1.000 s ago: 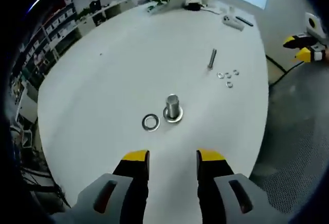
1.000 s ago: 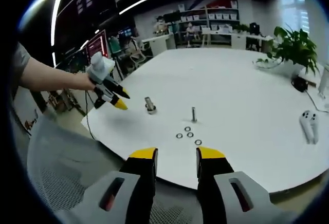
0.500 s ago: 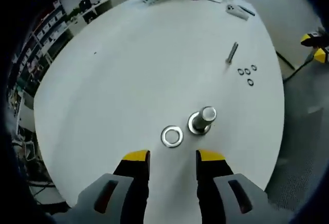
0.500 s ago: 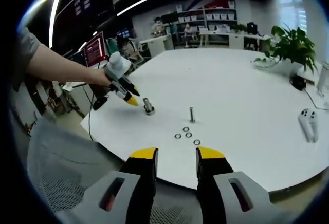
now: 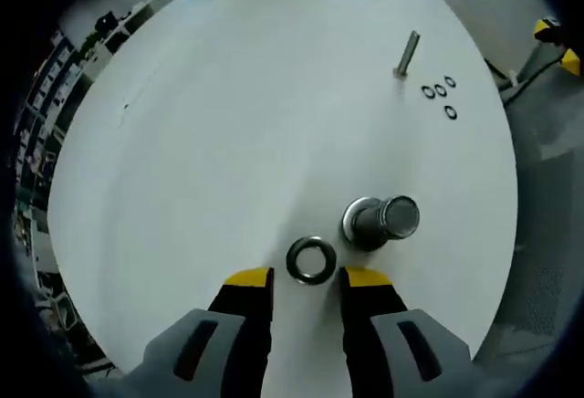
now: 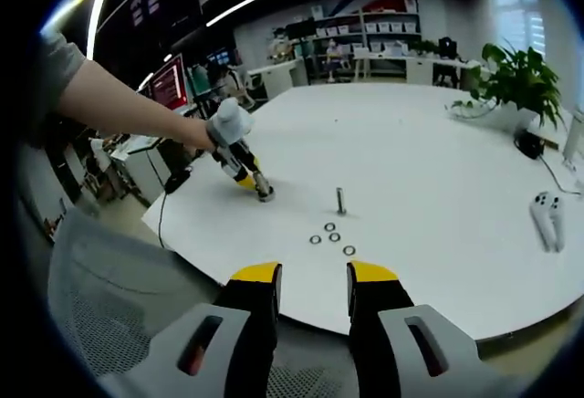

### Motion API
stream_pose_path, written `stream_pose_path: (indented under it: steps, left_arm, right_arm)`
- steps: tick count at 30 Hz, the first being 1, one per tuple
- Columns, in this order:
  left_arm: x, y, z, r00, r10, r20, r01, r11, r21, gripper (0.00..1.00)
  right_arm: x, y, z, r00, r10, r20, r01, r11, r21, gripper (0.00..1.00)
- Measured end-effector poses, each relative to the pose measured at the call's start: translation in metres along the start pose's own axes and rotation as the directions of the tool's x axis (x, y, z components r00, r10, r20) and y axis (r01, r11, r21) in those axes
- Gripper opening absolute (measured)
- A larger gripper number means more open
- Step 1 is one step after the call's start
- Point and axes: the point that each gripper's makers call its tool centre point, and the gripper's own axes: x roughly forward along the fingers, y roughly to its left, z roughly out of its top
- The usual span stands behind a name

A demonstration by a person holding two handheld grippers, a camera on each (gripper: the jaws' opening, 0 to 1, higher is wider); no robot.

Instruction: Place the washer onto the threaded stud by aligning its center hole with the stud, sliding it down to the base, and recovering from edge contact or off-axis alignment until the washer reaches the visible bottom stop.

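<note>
A steel washer (image 5: pixel 311 260) lies flat on the white table (image 5: pixel 228 124), just left of a short thick stud (image 5: pixel 381 221) on a round base. My left gripper (image 5: pixel 307 278) is open and low over the table, its yellow tips on either side of the washer's near edge. From the right gripper view, the left gripper (image 6: pixel 246 175) is seen held by a person's hand, tips down beside the stud (image 6: pixel 265 193). My right gripper (image 6: pixel 313 275) hangs open off the table's edge with nothing between its fingers.
A slim bolt (image 5: pixel 407 53) stands upright farther back on the table, with several small washers (image 5: pixel 440 97) beside it; both show as bolt (image 6: pixel 340 201) and washers (image 6: pixel 330 237) in the right gripper view. A white controller (image 6: pixel 545 219) and a plant (image 6: pixel 520 83) sit at the right.
My left gripper has come down and forward toward the washer, which now sits right at its tips. The right gripper has stayed put.
</note>
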Motion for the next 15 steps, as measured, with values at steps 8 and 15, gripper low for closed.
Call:
stream_pose_path:
  steps: [8, 15]
  left_arm:
    - [0.0053, -0.0018, 0.0059, 1.0, -0.024, -0.012, 0.024, 1.0, 0.015, 0.25]
    - [0.003, -0.0083, -0.0012, 0.998, -0.027, -0.063, 0.03, 0.998, 0.059, 0.21]
  right_arm:
    - [-0.001, -0.0033, 0.0011, 1.0, -0.012, 0.008, 0.012, 1.0, 0.009, 0.31]
    - [-0.0005, -0.0037, -0.0002, 1.0, -0.016, 0.0, 0.016, 1.0, 0.005, 0.31]
